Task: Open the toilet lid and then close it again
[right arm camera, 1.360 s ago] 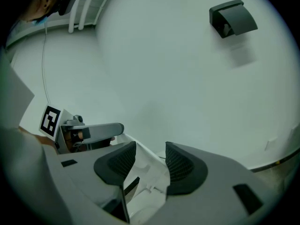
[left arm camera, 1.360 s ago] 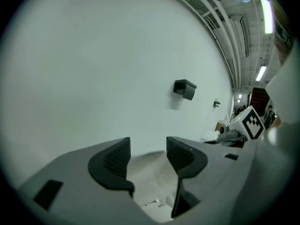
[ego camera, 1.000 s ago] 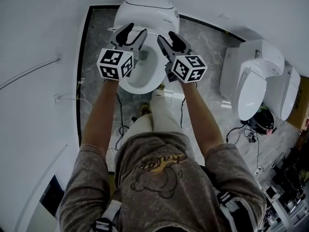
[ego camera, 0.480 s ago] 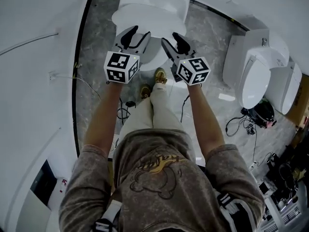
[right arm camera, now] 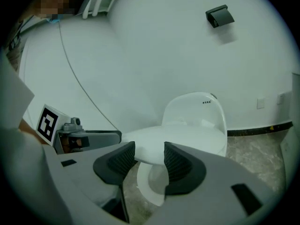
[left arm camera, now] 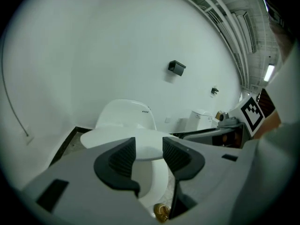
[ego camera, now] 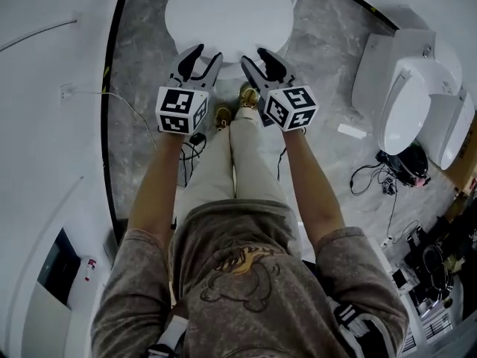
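The white toilet lid [ego camera: 227, 10] lies lowered over the bowl at the top of the head view. In the gripper views the lid [left arm camera: 105, 138] [right arm camera: 187, 137] hangs almost level a little above the bowl rim [right arm camera: 150, 186]. My left gripper [ego camera: 201, 57] and right gripper [ego camera: 261, 60] sit side by side at the lid's front edge. The left gripper [left arm camera: 149, 150] is closing its jaws, and the lid's edge shows in the gap without the pads pressing on it. A clear gap also stands between the jaws of the right gripper [right arm camera: 150, 154], which hold nothing.
The person's shoes [ego camera: 250, 95] stand on the marble floor [ego camera: 141, 66] just before the bowl. A second white toilet [ego camera: 406, 103] stands at the right, with cables [ego camera: 373, 181] and gear on the floor near it. White walls close in at the left and behind.
The lid was upright with the bowl showing, and it has swung down over the bowl. Both grippers came down and back toward the person along with its front edge.
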`<state>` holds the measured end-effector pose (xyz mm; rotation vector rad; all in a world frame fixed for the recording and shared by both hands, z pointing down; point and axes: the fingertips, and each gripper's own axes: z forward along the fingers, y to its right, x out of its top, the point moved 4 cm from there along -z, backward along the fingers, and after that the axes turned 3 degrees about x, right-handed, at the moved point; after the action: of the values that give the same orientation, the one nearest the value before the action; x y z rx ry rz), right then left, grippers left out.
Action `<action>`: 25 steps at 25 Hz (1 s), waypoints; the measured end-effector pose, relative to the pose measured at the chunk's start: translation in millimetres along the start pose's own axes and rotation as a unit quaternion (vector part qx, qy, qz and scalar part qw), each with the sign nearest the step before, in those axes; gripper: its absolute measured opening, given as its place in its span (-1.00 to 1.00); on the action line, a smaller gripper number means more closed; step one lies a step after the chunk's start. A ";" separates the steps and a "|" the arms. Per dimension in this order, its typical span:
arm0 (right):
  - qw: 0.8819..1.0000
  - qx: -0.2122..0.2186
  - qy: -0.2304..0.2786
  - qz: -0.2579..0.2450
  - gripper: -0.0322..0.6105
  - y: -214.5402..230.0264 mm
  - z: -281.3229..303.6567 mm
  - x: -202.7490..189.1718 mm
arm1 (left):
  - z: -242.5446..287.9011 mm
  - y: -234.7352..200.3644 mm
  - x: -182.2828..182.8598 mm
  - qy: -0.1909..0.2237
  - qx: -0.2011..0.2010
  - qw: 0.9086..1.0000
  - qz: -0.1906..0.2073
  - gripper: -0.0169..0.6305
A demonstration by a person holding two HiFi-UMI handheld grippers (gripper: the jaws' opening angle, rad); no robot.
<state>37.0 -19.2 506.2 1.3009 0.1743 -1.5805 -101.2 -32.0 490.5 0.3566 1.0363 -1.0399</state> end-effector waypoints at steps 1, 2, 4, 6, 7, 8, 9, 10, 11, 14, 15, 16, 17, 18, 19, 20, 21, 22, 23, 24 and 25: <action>1.000 -0.004 -0.008 -0.003 -0.24 -0.6 1.2 -11.2 | -0.2 -0.7 -12.0 -0.004 0.004 1.000 -0.006 -0.38; 1.000 -0.007 -0.015 -0.005 -0.26 -0.4 2.7 -21.4 | 0.3 -1.5 -23.0 -0.009 0.007 1.000 -0.011 -0.38; 1.000 -0.014 -0.028 -0.005 -0.29 2.3 6.1 -40.2 | 3.7 -2.7 -43.3 -0.017 0.012 1.000 -0.016 -0.38; 0.999 -0.018 -0.040 -0.004 -0.30 5.5 9.2 -59.9 | 7.4 -3.4 -65.0 -0.027 0.015 0.999 -0.021 -0.38; 0.999 -0.020 -0.045 -0.004 -0.30 7.0 11.0 -70.2 | 9.1 -4.1 -76.2 -0.032 0.016 0.999 -0.022 -0.38; 0.999 -0.021 -0.048 -0.005 -0.31 8.8 13.0 -80.2 | 11.0 -4.9 -87.2 -0.037 0.017 0.999 -0.023 -0.38; 0.998 -0.023 -0.052 -0.005 -0.32 11.3 14.9 -89.8 | 13.3 -5.8 -97.8 -0.041 0.018 0.999 -0.025 -0.38; 0.998 -0.025 -0.054 -0.005 -0.34 14.2 16.9 -99.1 | 16.0 -6.7 -108.1 -0.045 0.018 0.998 -0.027 -0.38; 0.998 -0.026 -0.057 -0.006 -0.36 17.2 19.3 -108.0 | 18.9 -7.9 -118.2 -0.049 0.018 0.998 -0.030 -0.38; 0.997 -0.026 -0.068 -0.008 -0.38 24.7 28.3 -133.4 | 27.1 -14.0 -147.2 -0.059 0.020 0.997 -0.039 -0.38; 0.997 -0.026 -0.072 -0.006 -0.38 26.7 31.4 -141.5 | 29.8 -16.2 -156.2 -0.063 0.021 0.997 -0.042 -0.38; 0.997 -0.025 -0.077 -0.006 -0.39 28.9 34.4 -148.9 | 32.7 -18.2 -164.5 -0.067 0.022 0.997 -0.044 -0.39; 0.996 -0.024 -0.082 -0.005 -0.39 31.4 37.1 -155.6 | 35.8 -19.9 -172.2 -0.069 0.023 0.996 -0.047 -0.39; 0.996 -0.024 -0.087 -0.005 -0.39 34.0 39.6 -161.8 | 39.0 -21.2 -179.3 -0.071 0.025 0.996 -0.050 -0.38; 0.996 -0.023 -0.091 -0.004 -0.39 36.8 41.9 -167.6 | 42.2 -22.4 -186.0 -0.073 0.026 0.996 -0.051 -0.39; 0.995 -0.024 -0.094 -0.003 -0.40 39.6 44.2 -173.1 | 45.4 -23.7 -192.3 -0.077 0.026 0.995 -0.052 -0.39; 0.995 -0.024 -0.097 -0.002 -0.40 42.5 47.0 -178.2 | 48.9 -25.2 -198.0 -0.081 0.026 0.995 -0.051 -0.38; 0.995 -0.025 -0.099 -0.001 -0.40 45.2 49.9 -182.9 | 52.4 -26.8 -203.3 -0.086 0.026 0.995 -0.051 -0.38; 0.995 -0.026 -0.101 0.000 -0.40 47.7 52.5 -187.6 | 55.7 -28.1 -208.4 -0.091 0.025 0.994 -0.052 -0.39; 0.994 -0.028 -0.104 0.001 -0.40 50.1 54.6 -192.1 | 58.7 -28.9 -213.1 -0.095 0.025 0.994 -0.053 -0.38; 0.994 -0.029 -0.107 0.003 -0.40 52.2 56.3 -196.3 | 61.1 -29.4 -217.4 -0.098 0.026 0.993 -0.054 -0.38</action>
<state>16.6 38.4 707.9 1.0779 0.0812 -1.6856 -117.8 28.0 709.6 0.2373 0.8607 -1.1776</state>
